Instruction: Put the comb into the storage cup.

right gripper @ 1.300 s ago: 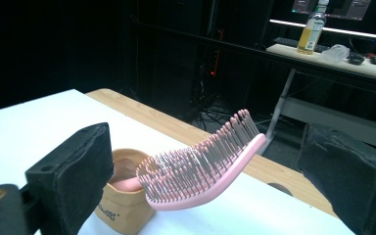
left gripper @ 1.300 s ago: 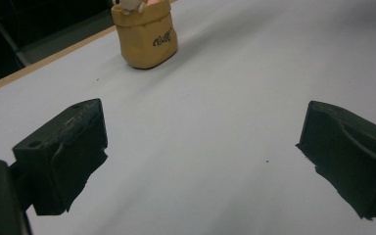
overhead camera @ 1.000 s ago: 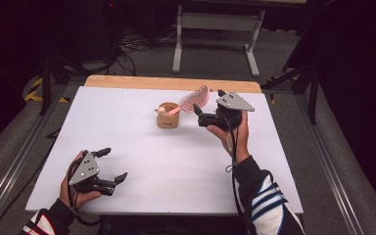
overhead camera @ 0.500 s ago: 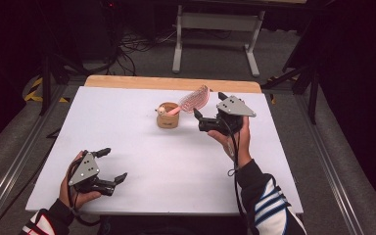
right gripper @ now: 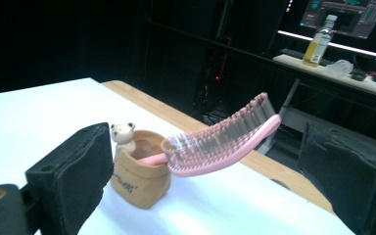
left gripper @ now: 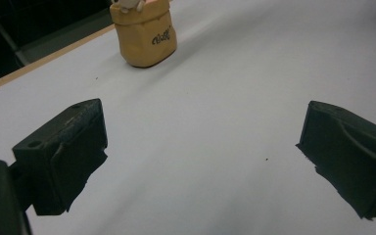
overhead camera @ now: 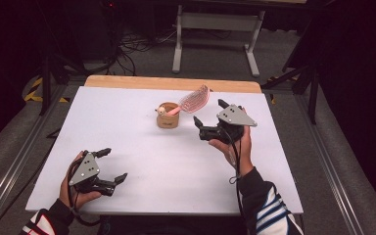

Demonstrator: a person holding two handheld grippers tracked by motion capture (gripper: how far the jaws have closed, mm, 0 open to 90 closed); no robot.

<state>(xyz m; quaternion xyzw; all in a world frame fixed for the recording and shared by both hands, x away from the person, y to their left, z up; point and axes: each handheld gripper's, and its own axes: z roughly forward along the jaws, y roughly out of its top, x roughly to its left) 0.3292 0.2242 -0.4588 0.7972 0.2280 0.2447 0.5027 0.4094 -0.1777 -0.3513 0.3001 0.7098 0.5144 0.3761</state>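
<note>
1. The pink hairbrush [overhead camera: 194, 101] is standing handle-down in the small tan pouch [overhead camera: 168, 116], near the far middle of the white table [overhead camera: 127, 147]. Its bristled head is leaning out over the pouch's rim toward the right gripper [overhead camera: 210, 122].
2. The right gripper is hovering just beside the brush head with its jaws spread wide and nothing between them. In the right gripper view the hairbrush [right gripper: 220, 137] is showing between the two jaws, though farther off than they are.
3. The left gripper [overhead camera: 112, 166] is resting near the front left corner, well apart from the pouch. Its jaws are also standing wide apart and gripping nothing, and the pouch [left gripper: 144, 32] is sitting far ahead of them.
4. The step in hand looks like the approach to the brush head.
5. The next move is probably calling for the right gripper to ease forward until the jaws are flanking the head, then close and lift without tipping the light pouch.
</note>
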